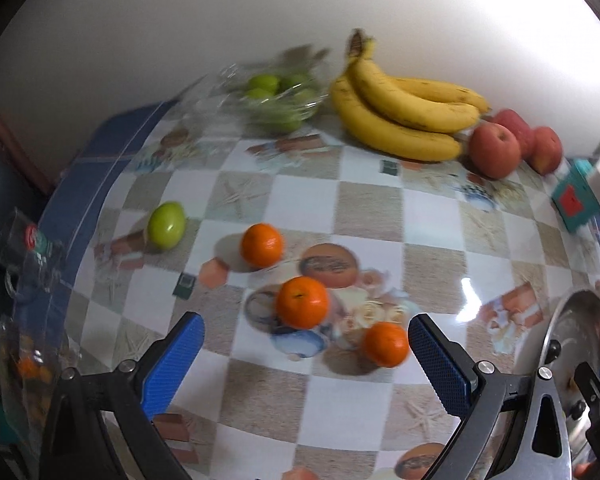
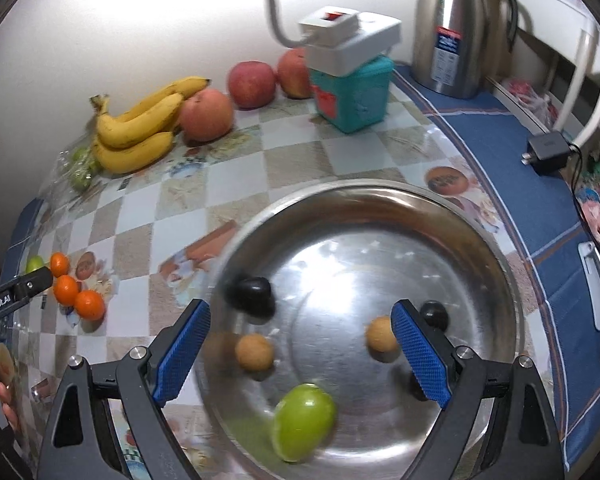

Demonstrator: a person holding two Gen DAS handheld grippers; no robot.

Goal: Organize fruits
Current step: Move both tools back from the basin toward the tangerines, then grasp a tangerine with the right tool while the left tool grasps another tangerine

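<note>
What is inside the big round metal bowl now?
In the round steel bowl: one green fruit, two small tan round fruits, two dark fruits. The right blue finger covers another dark shape.

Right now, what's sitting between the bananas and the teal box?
In the right wrist view, three red apples sit between the bananas and the teal box, along the wall.

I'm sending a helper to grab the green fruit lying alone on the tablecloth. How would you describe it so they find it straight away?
Start at the banana bunch by the wall, then come forward to the three oranges on the checked cloth. The lone green fruit lies just left of them, by the blue border, unlike the green ones bagged beside the bananas.
</note>
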